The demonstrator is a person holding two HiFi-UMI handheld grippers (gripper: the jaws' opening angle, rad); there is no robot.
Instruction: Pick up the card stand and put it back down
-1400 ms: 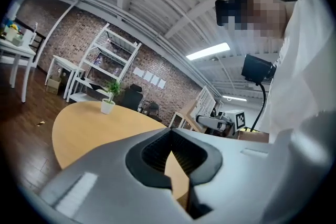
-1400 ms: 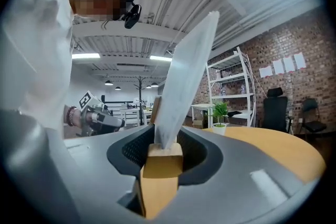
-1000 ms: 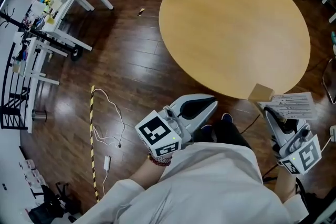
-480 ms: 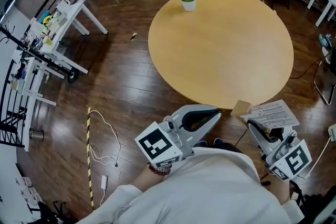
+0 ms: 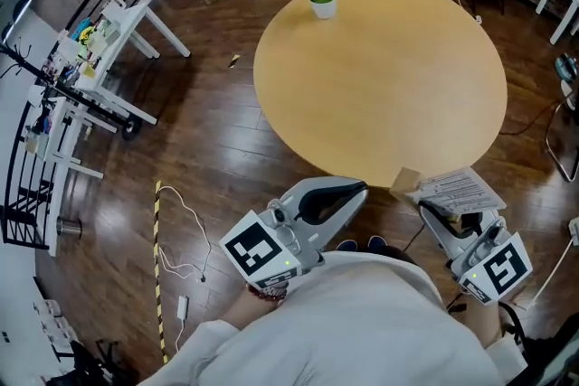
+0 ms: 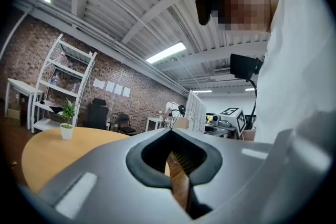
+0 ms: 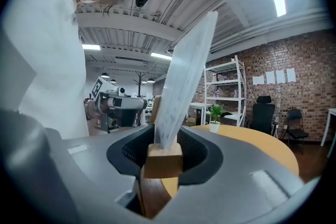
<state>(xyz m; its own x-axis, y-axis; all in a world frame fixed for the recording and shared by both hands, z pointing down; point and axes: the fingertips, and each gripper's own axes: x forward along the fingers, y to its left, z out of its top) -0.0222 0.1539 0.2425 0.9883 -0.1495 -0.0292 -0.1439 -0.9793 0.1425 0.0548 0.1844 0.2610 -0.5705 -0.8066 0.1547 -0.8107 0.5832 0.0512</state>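
1. The right gripper [image 5: 434, 212] is clamped on the small wooden-block card stand with its printed white card [image 7: 163, 160], held at the near edge of the round tan wooden table [image 5: 380, 77], which lies ahead and to its left.
2. The card's long axis rises tilted from the right gripper's jaws; the left gripper [image 5: 355, 191], jaws together and empty, hangs farther off, to that gripper's left.

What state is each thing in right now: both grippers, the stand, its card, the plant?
Left gripper: shut, empty.
Right gripper: shut on the stand's wooden block.
Stand: held in the air by the near edge of the table.
Card: slotted in the stand, leaning.
Plant: upright in its pot on the table's far side.
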